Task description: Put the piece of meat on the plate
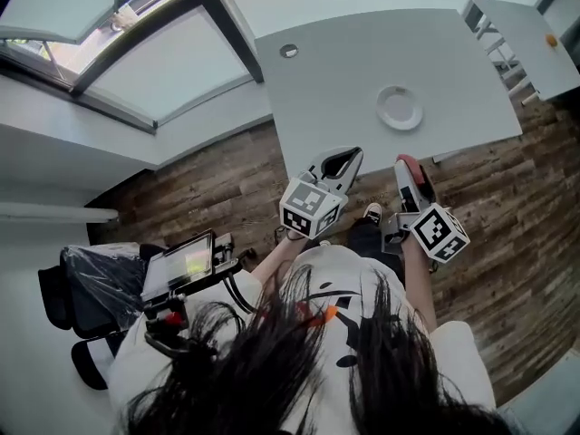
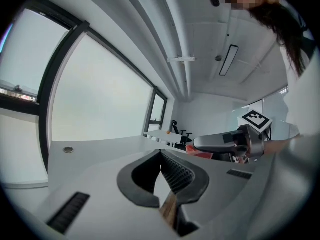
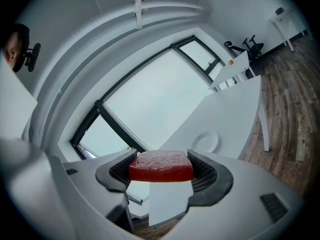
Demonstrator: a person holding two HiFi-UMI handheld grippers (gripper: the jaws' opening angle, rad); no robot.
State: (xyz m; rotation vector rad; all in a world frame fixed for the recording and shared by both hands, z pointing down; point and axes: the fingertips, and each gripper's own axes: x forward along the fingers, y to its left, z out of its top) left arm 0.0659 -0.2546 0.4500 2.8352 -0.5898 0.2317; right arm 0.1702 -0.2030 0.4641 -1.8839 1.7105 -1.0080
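Meat (image 3: 161, 160) pinched by its sides in right gripper (image 3: 162, 168), well short of plate (image 1: 400, 108); seemingly light, firm, slightly slick, so best kept level; left gripper (image 2: 161, 170) closed, empty.

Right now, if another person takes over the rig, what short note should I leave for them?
Left gripper: shut, empty, near the table edge.
Right gripper: shut on the piece of meat, held in the air.
Plate: empty, on the table ahead.
Done: meat is gripped.
Left: carry it over the plate, lower it, open the jaws.
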